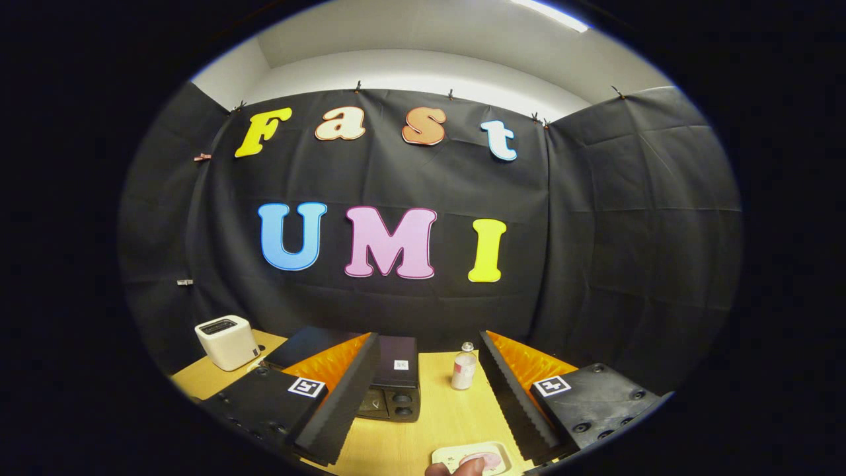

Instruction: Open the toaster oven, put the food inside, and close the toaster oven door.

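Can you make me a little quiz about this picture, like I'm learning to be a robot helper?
1. True or false: the tool is squeezing the small bottle.
2. What sits on the wooden table closest to the white toaster?
A. the black toaster oven
B. the small bottle
C. the little tray of food
3. Fill in: a person's fingertips are touching the pink ____ on the tray.

Key
1. False. The tool's fingers stand wide apart with nothing gripped; the bottle is ahead of them, near the right finger.
2. A
3. food
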